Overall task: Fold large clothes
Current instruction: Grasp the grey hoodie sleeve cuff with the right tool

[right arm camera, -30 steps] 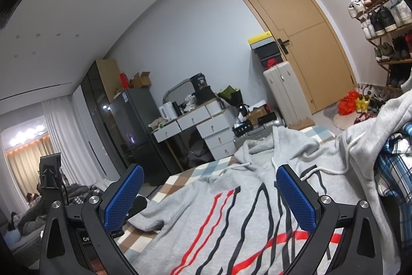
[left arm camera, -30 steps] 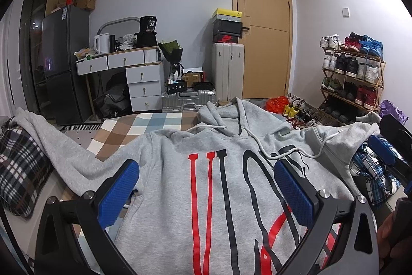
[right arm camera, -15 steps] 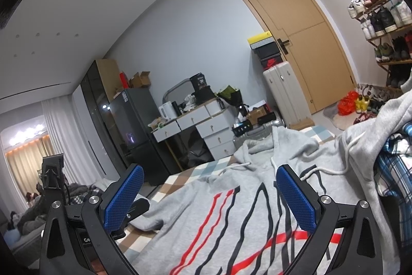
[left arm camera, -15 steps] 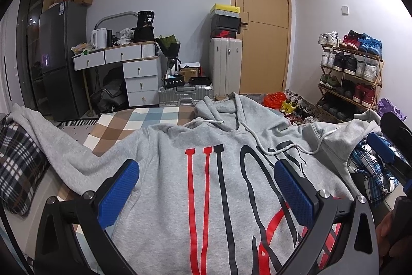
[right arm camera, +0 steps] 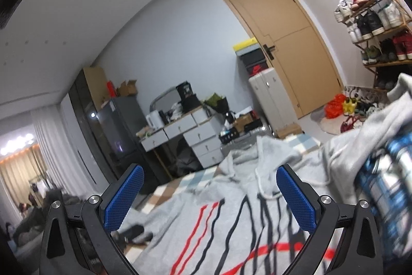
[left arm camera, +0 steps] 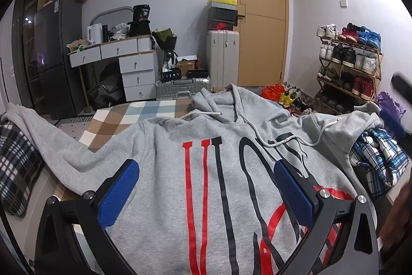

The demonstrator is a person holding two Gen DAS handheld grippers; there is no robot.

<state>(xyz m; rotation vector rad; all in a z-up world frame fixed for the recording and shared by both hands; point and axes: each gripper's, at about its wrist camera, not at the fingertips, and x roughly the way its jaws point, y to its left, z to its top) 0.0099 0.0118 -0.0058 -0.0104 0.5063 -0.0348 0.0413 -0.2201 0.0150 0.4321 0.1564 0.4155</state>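
Two low wrist views close over the hoodie [left arm camera: 206, 172], both facing the door [right arm camera: 288, 43].

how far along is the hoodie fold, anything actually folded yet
Done: the grey hoodie lies spread face up on the checked blanket, hood away from the camera. No fold shows yet.

In hand: nothing. The left gripper and right gripper are both open above the front, gripping no cloth.

Left: both sleeves are still out, one trailing toward the plaid pillow, the other over the blue plaid clothes. Sleeves, then body, remain.
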